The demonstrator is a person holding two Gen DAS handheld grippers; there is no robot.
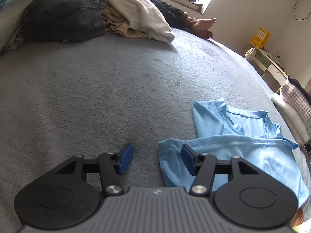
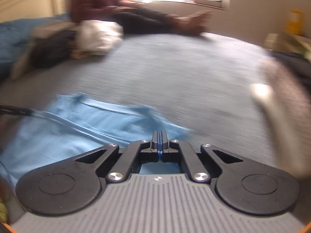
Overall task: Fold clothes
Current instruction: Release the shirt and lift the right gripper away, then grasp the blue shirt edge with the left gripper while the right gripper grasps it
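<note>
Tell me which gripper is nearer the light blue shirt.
Too close to call: the left gripper is open beside the light blue shirt's edge; the right gripper, shut, is above it.

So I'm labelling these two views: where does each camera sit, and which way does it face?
Left wrist: on the left gripper, angled down at the grey bed cover; open jaws show, one by the light blue shirt.
Right wrist: on the right gripper, blurred, over the shirt; shut jaws show.
Shared: shirt, cover, clothes pile, someone's feet.
</note>
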